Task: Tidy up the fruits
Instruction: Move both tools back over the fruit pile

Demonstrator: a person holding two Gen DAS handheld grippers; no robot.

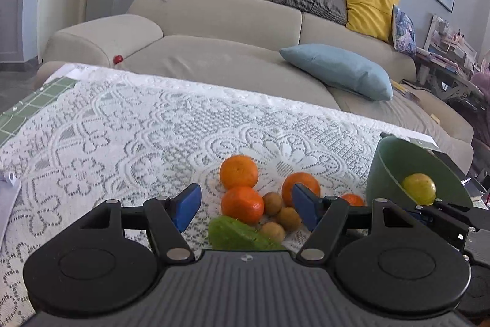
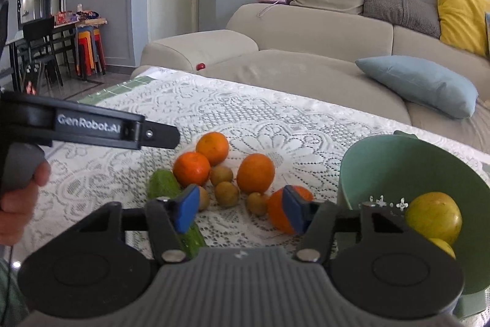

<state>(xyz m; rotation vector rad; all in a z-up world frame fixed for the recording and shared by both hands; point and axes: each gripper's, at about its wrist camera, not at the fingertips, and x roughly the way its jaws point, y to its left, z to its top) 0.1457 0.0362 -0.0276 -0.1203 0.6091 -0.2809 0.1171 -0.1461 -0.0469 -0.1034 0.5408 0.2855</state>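
Several oranges (image 1: 239,171) (image 2: 255,173) and small brown fruits (image 1: 272,203) (image 2: 226,194) lie in a cluster on the lace-covered table (image 1: 122,124) (image 2: 214,109). A green cucumber (image 1: 242,235) (image 2: 163,184) lies at the cluster's near left. A green bowl (image 1: 386,170) (image 2: 398,161) at the right holds a yellow fruit (image 1: 419,188) (image 2: 433,218). My left gripper (image 1: 246,207) is open and empty above the cluster's near edge. My right gripper (image 2: 239,212) is open and empty, close above the fruits beside the bowl. The left gripper's body (image 2: 92,124) shows in the right wrist view.
A beige sofa (image 1: 229,29) (image 2: 306,32) with cushions runs behind the table's far edge. A small red ball (image 1: 117,59) (image 2: 200,66) sits on the sofa. A green cloth (image 1: 33,106) lies at the table's far left. Chairs and stools (image 2: 88,51) stand far left.
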